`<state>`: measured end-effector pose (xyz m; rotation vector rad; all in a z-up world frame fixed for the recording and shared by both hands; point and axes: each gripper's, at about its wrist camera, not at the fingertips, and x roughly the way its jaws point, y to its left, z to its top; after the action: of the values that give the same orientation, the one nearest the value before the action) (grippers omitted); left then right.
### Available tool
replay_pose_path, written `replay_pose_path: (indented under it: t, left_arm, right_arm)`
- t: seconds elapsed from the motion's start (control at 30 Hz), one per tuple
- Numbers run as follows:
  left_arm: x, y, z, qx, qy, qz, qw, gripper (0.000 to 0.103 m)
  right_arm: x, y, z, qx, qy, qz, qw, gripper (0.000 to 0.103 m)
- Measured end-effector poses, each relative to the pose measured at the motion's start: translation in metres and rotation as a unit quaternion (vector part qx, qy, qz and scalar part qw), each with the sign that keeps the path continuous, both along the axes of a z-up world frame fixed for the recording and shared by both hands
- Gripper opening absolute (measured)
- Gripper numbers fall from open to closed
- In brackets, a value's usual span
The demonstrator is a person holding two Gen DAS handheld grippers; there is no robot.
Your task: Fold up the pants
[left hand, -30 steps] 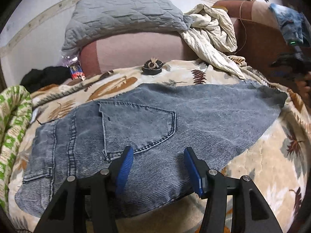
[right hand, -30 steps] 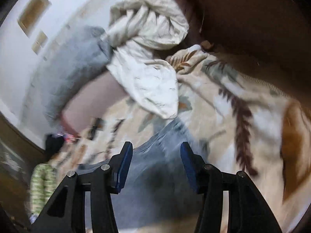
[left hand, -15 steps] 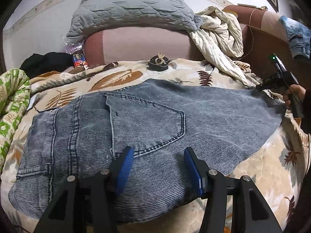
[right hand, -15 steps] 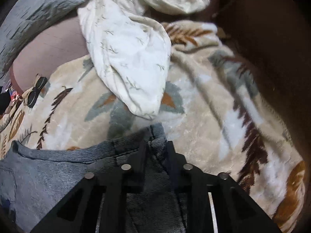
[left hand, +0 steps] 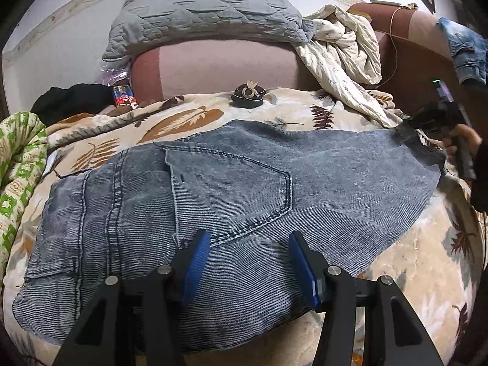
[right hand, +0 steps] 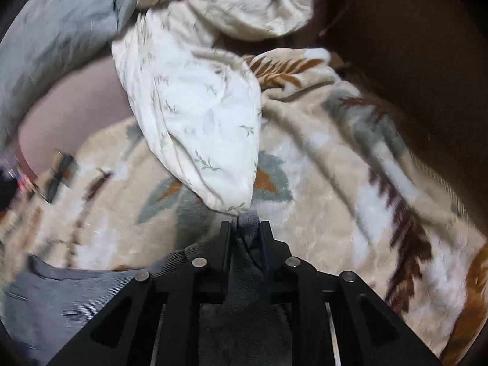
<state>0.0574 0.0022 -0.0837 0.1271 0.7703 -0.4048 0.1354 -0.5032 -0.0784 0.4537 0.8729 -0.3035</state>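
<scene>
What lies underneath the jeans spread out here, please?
The jeans lie on a leaf-patterned beige blanket, visible all around them. Whatever is directly beneath the denim, and under the blanket, is covered.

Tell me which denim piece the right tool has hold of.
The grey-blue pants spread on the leaf blanket; the right tool pinches their far corner. The lighter blue denim hangs untouched over the brown sofa arm.

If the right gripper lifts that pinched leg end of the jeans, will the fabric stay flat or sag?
Likely sag: the jeans already bunch between the right gripper, whose jaws are opening slightly. Probably heavyish, since thick denim drapes over the blanket. Slipping seems unlikely; the weave looks coarse.
</scene>
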Motion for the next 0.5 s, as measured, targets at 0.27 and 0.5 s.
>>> replay_pose_path:
  t: [0.27, 0.5]
  left_arm:
    - [-0.012, -0.002, 0.011, -0.004, -0.035, -0.013, 0.9993, 0.058]
    - [-0.026, -0.033, 0.037, -0.008, -0.03, -0.029, 0.9991, 0.068]
  right_arm:
    - [-0.113, -0.01, 0.038, 0.119, -0.097, -0.04, 0.987, 0.044]
    - [-0.16, -0.01, -0.007, 0.285, -0.085, -0.09, 0.95, 0.057]
